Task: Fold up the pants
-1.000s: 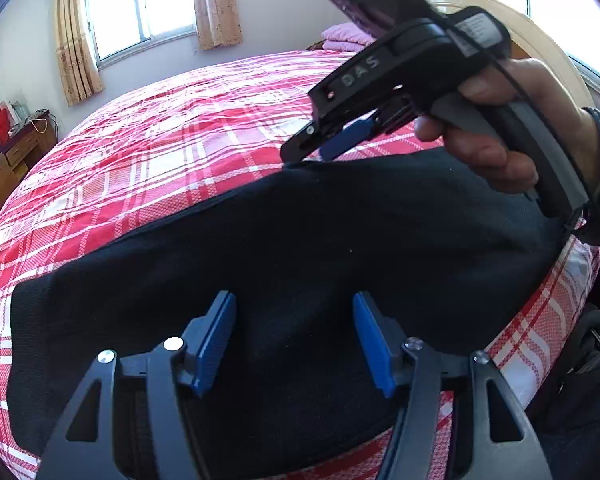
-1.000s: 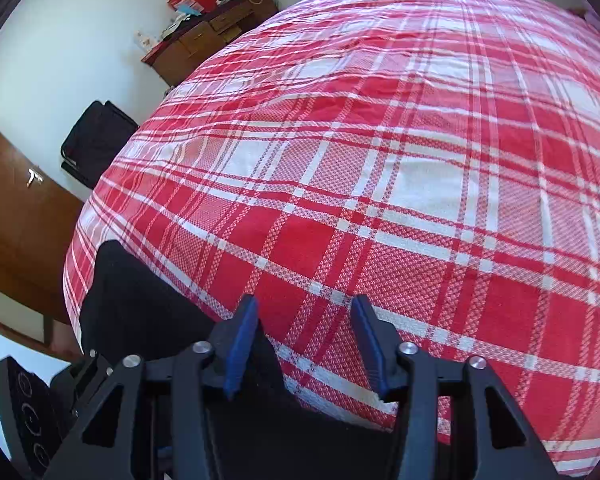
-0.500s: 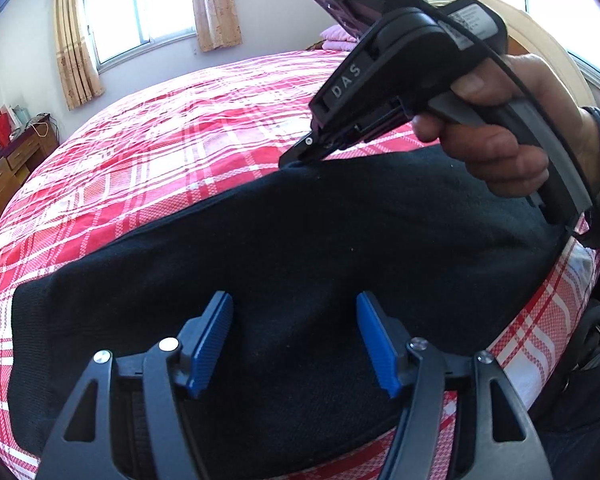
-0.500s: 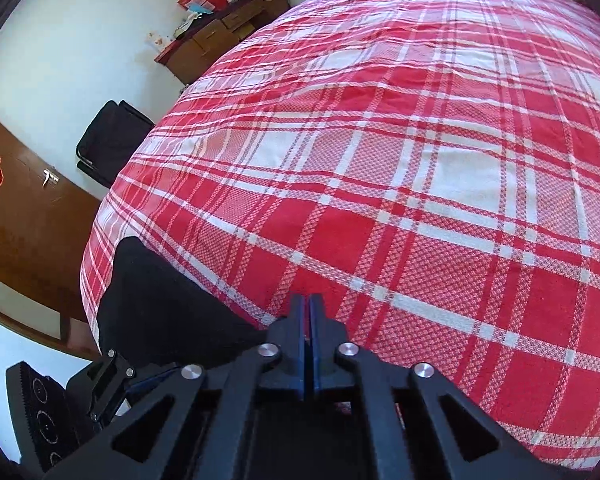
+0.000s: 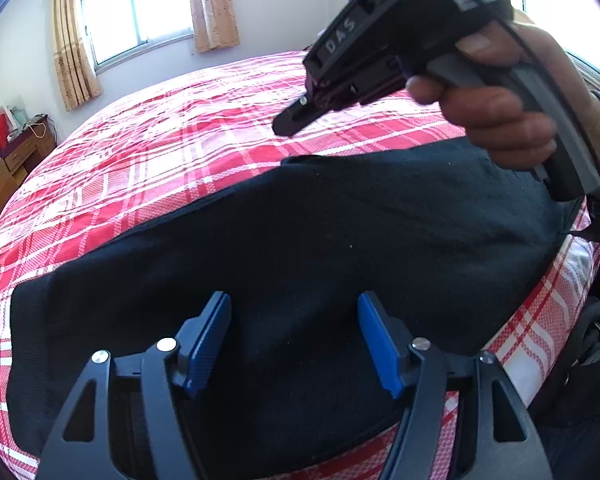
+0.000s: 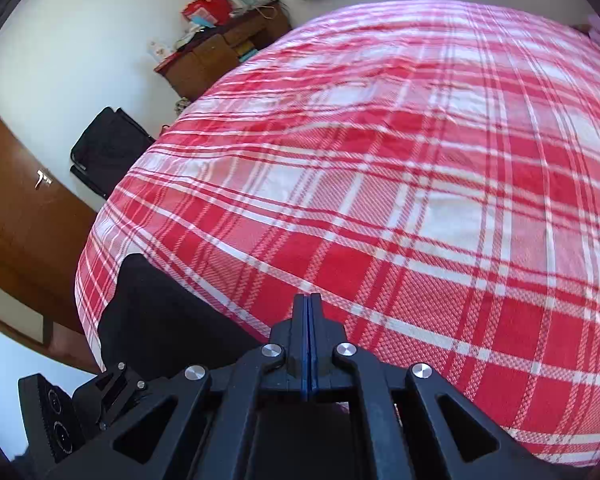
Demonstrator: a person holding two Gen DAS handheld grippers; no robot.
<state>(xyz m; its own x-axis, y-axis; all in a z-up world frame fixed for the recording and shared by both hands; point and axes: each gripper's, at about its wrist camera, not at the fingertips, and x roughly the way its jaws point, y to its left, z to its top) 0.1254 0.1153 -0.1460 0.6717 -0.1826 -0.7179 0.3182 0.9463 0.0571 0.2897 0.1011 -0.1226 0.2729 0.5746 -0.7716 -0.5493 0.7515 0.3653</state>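
Over the near bed edge, left wrist view:
Pants: black pants (image 5: 300, 248) lie spread flat across the near part of the bed, running from the left edge to the right edge of the cover.
Bed: red and white plaid cover (image 5: 172, 160) reaches far back toward the window wall.
Left gripper: left gripper (image 5: 294, 336) hangs over the near middle of the pants; blue pads (image 5: 208, 340) stand well apart, nothing pinched between them.
Right gripper: right gripper (image 5: 286, 122) is raised above the far right corner of the pants, tips clear of the cloth.
Right hand: hand (image 5: 500, 108) wraps the grey handle at upper right.
Room: window with tan curtains (image 5: 136, 12) far left; wooden cabinet (image 5: 8, 168) at the left wall.

Above the plaid cover, right wrist view:
Right gripper: right gripper (image 6: 308, 312) has its two fingers pressed together, holding nothing.
Pants: a dark strip of the pants (image 6: 160, 312) shows near left, beside the fingers.
Left gripper: part of its black body (image 6: 60, 408) sits at the near left corner.
Room: black bag (image 6: 108, 152) and brown door (image 6: 16, 208) on the left; cluttered wooden cabinet (image 6: 220, 52) far back.
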